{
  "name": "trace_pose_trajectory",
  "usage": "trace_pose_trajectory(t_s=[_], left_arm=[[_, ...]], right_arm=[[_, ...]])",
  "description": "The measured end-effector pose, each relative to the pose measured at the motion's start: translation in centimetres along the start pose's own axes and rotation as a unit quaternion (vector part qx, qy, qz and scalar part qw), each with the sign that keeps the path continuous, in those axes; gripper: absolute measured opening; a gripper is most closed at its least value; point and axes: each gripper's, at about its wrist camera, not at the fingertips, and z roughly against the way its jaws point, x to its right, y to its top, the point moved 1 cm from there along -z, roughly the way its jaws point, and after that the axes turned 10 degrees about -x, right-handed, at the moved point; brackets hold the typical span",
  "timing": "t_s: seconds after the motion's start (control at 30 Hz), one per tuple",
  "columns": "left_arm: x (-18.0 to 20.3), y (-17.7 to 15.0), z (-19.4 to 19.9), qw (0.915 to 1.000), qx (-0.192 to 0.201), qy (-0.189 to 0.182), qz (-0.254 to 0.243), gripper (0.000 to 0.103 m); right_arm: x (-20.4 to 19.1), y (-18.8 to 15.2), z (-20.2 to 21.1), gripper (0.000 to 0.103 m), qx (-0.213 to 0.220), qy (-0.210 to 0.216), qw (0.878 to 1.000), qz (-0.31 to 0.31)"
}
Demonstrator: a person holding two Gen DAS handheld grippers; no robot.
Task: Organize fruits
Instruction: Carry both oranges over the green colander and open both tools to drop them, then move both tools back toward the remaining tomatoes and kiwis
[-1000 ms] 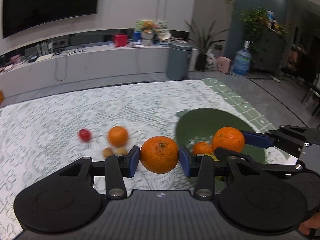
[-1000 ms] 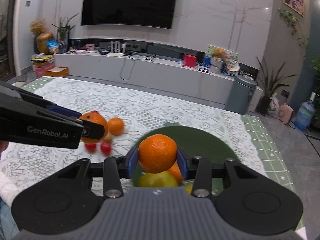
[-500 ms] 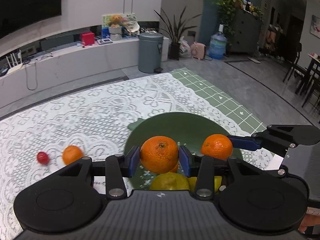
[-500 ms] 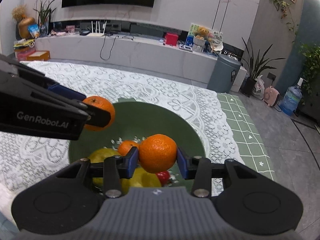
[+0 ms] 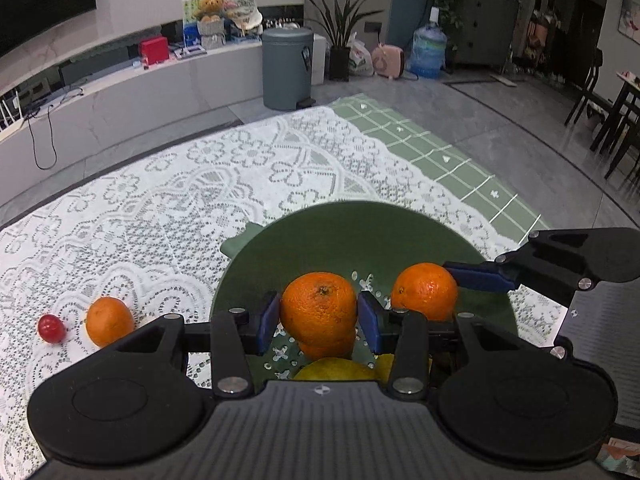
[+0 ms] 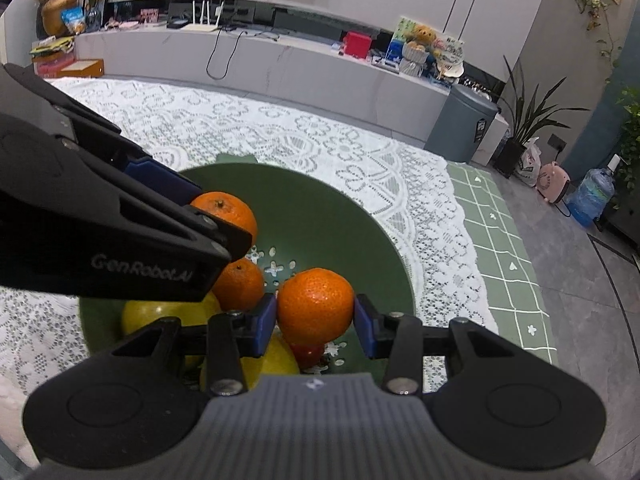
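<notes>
A green colander bowl (image 5: 360, 236) (image 6: 320, 216) sits on the lace tablecloth. My left gripper (image 5: 318, 316) is shut on an orange (image 5: 318, 308) and holds it over the bowl. My right gripper (image 6: 316, 316) is shut on a second orange (image 6: 316, 304), also over the bowl; this orange shows in the left wrist view (image 5: 424, 290). Inside the bowl lie another orange (image 6: 240, 284), yellow fruits (image 6: 168, 312) and a small red fruit (image 6: 306, 354). The left gripper's orange shows in the right wrist view (image 6: 228, 210).
An orange (image 5: 109, 320) and a small red fruit (image 5: 51, 328) lie on the tablecloth (image 5: 160, 208) left of the bowl. The table's right edge, with green checked cloth (image 5: 440, 152), is near the bowl. A grey bin (image 5: 286, 66) stands on the floor beyond.
Both grippers moved with their oranges from the loose fruit toward the bowl and now hang lower over it. The left one swung right. Both stay shut.
</notes>
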Motion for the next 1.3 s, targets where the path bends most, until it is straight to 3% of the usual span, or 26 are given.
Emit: trace_pose_trajectory(t_s=[0.3, 0.87, 1.13, 1.3], left_arm=[[-0.4, 0.4, -1.8, 0.9997, -0.026, -0.001, 0.002, 0.048], [-0.6, 0.8, -2.0, 0.9997, -0.023, -0.002, -0.001, 0.049], [-0.3, 0.3, -1.3, 0.9997, -0.022, 0.000, -0.006, 0.064], [-0.1, 0.0, -0.1, 0.9999, -0.009, 0.003, -0.009, 0.072]], right_arm=[[-0.1, 0.6, -1.7, 0.040, -0.014, -0.008, 1.000, 0.009], [-0.5, 0.6, -1.5, 0.040, -0.016, -0.016, 1.000, 0.016], [-0.6, 0.6, -0.2, 0.041, -0.007, -0.028, 0.999, 0.015], [-0.6, 0.3, 0.8, 0.052, 0.003, -0.037, 0.999, 0.012]])
